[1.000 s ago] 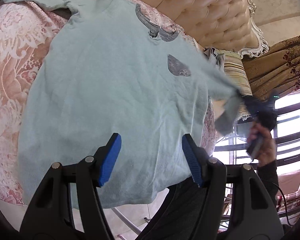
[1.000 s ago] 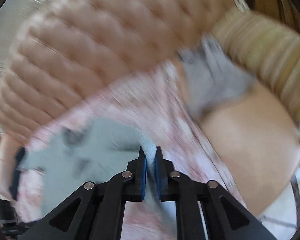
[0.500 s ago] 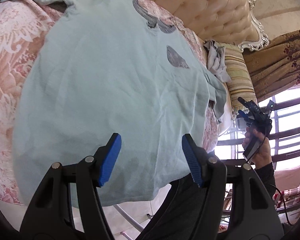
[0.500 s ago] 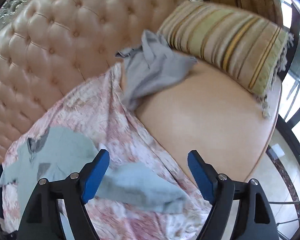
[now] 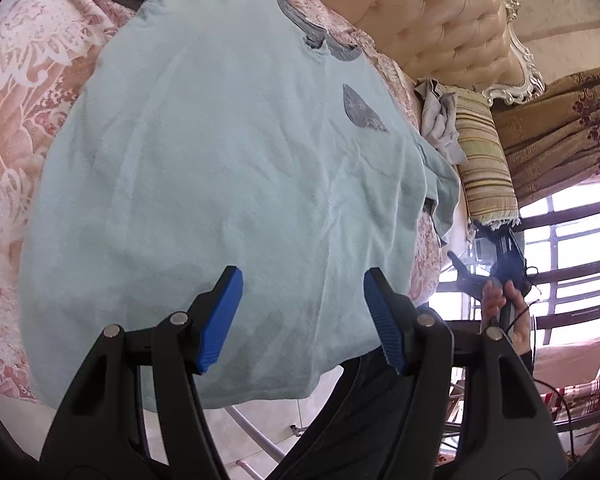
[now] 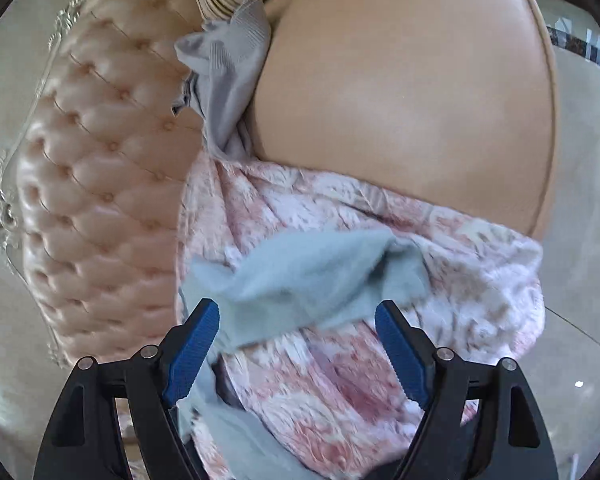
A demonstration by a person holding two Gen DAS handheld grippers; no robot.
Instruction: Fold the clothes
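Jaws of both grippers, left (image 5: 302, 316) and right (image 6: 298, 348), gape wide, holding nothing. The shirt (image 5: 220, 184) lies flat on the bedspread (image 5: 20, 80), its sleeve (image 6: 312, 272) just beyond the right gripper.

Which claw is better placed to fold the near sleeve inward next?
Right, probably. The right claw hangs open directly over the sleeve of the light blue shirt, while the left claw, also open, sits over the hem, away from that sleeve.
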